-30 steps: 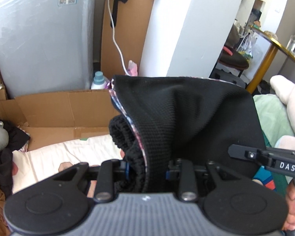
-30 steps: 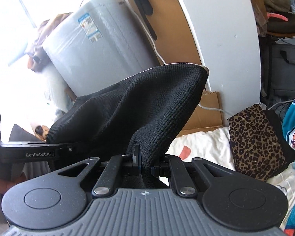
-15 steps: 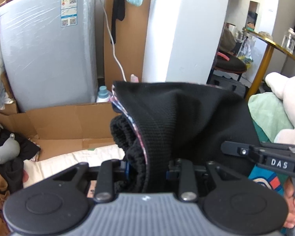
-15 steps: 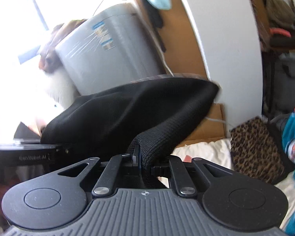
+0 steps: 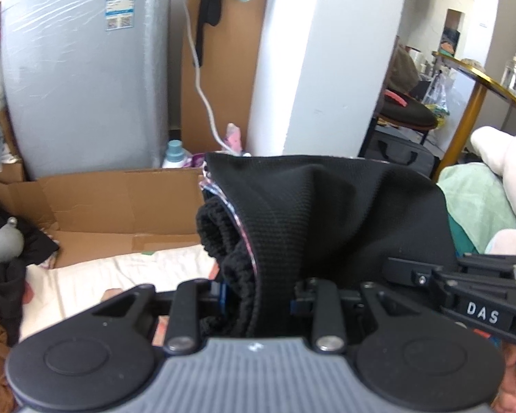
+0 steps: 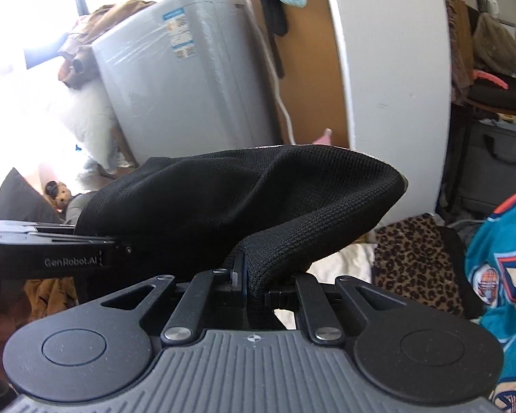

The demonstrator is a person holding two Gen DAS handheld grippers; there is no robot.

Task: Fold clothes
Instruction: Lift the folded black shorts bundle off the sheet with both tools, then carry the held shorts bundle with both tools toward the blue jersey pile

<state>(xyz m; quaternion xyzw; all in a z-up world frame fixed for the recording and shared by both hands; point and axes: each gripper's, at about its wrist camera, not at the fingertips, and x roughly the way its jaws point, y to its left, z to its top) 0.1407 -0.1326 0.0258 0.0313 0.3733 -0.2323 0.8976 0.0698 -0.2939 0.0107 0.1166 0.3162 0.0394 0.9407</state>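
A black knit garment (image 5: 326, 220) is held up in the air between both grippers. My left gripper (image 5: 258, 296) is shut on one bunched edge of it, where a pink-patterned lining shows. My right gripper (image 6: 254, 289) is shut on another edge of the same black garment (image 6: 244, 206), which arches upward in front of it. The right gripper's body marked DAS (image 5: 471, 292) appears at the right of the left wrist view, and the left gripper's body (image 6: 51, 251) shows at the left of the right wrist view. The fingertips are hidden by cloth.
Below lies a white patterned sheet (image 5: 96, 278) with flattened cardboard (image 5: 113, 206) behind it. A grey wrapped appliance (image 5: 82, 79) and a white pillar (image 5: 320, 55) stand behind. A leopard-print cloth (image 6: 416, 261) and a teal printed garment (image 6: 498, 282) lie to the right.
Both grippers have risen with the black garment; the appliance and pillar now show more of their upper parts. The grip on the cloth is unchanged.
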